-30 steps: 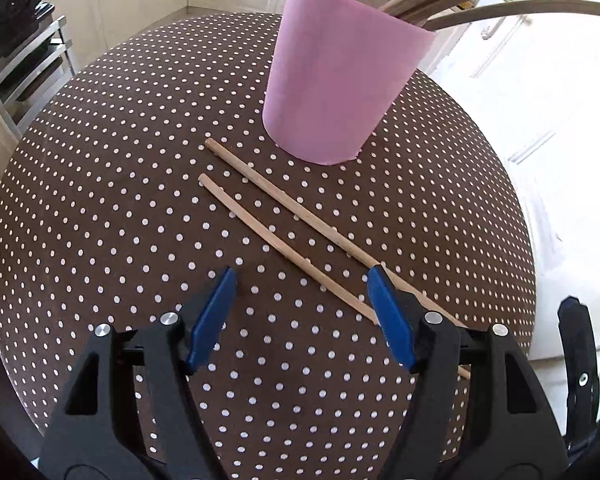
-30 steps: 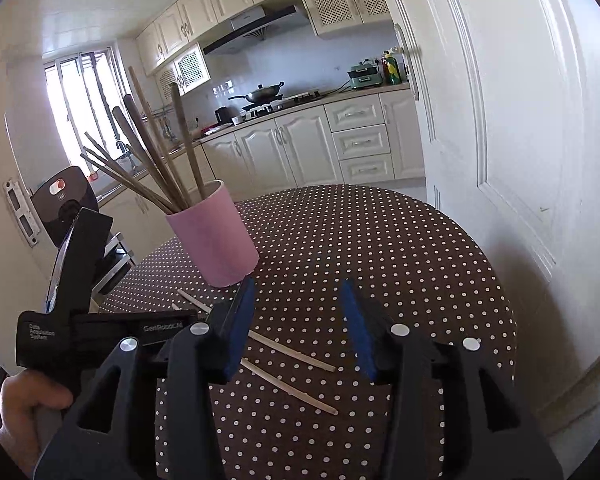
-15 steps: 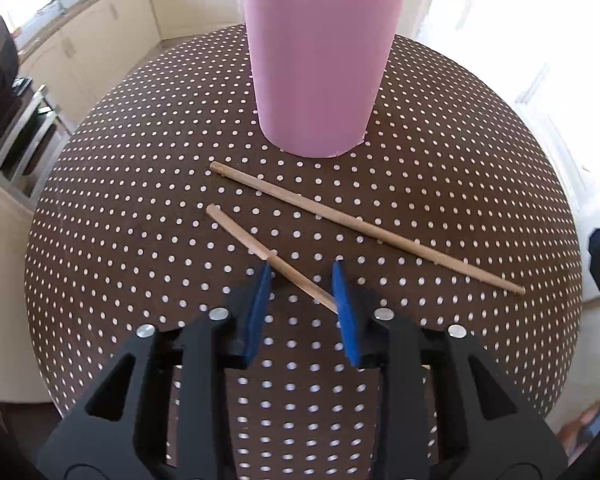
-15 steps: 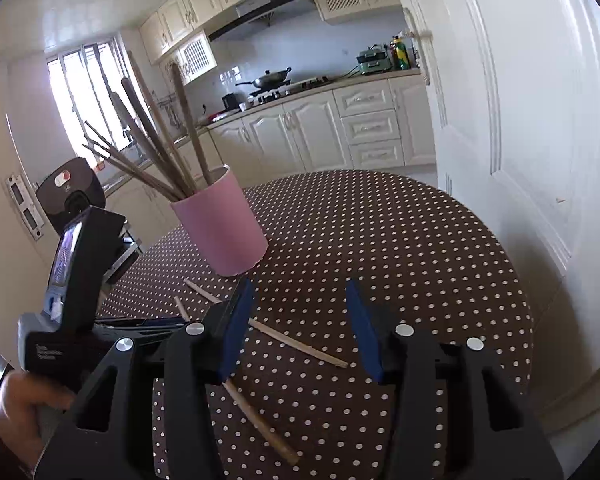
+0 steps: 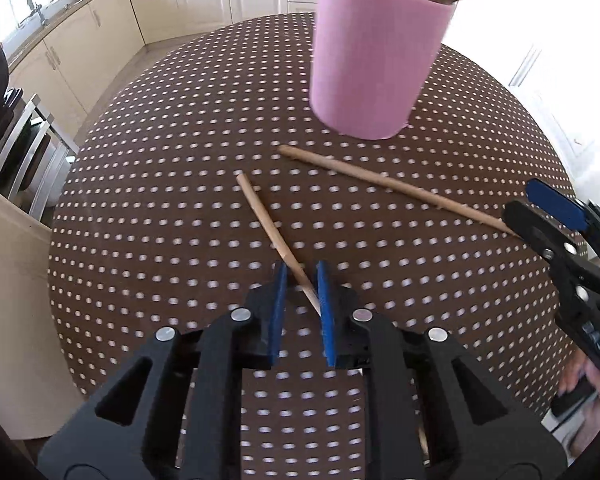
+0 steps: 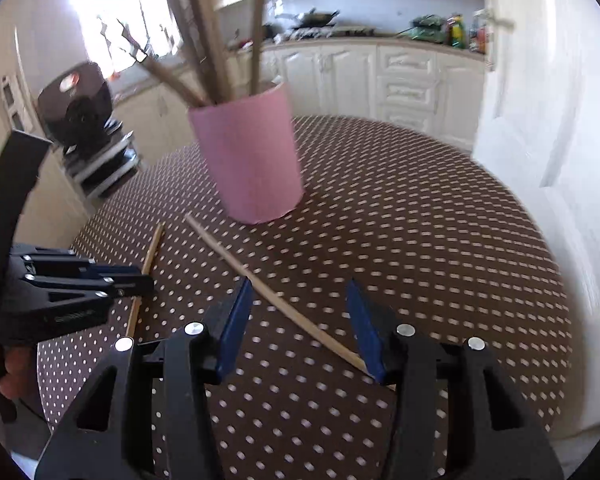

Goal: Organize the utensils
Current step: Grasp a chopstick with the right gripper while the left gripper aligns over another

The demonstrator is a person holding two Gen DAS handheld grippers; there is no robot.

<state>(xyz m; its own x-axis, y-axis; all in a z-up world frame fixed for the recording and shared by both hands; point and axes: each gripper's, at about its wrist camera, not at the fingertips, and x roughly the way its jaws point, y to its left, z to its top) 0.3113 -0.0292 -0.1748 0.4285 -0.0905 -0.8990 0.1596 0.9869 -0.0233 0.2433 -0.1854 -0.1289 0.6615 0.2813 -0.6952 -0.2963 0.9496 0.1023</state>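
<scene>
The jaws of the left gripper (image 5: 302, 292) have narrowed to a slim gap with the near chopstick (image 5: 272, 232) lying slantwise between them; whether the pads already pinch it I cannot tell, though it looks close to gripped. The jaws of the right gripper (image 6: 300, 320) stand wide apart, straddling the thin end of the far chopstick (image 6: 276, 296) without touching it. Both sticks lie flat on the polka-dot tabletop (image 6: 420, 240), toward its near edge, their thick ends pointing at the pink cup (image 6: 252, 160), which stands upright just beyond them toward the middle. The cup already holds several long wooden utensils (image 6: 204, 40), so most of the sorting seems done. By my reckoning these two sticks are what remains: each has to be gripped, lifted and dropped into the cup.
</scene>
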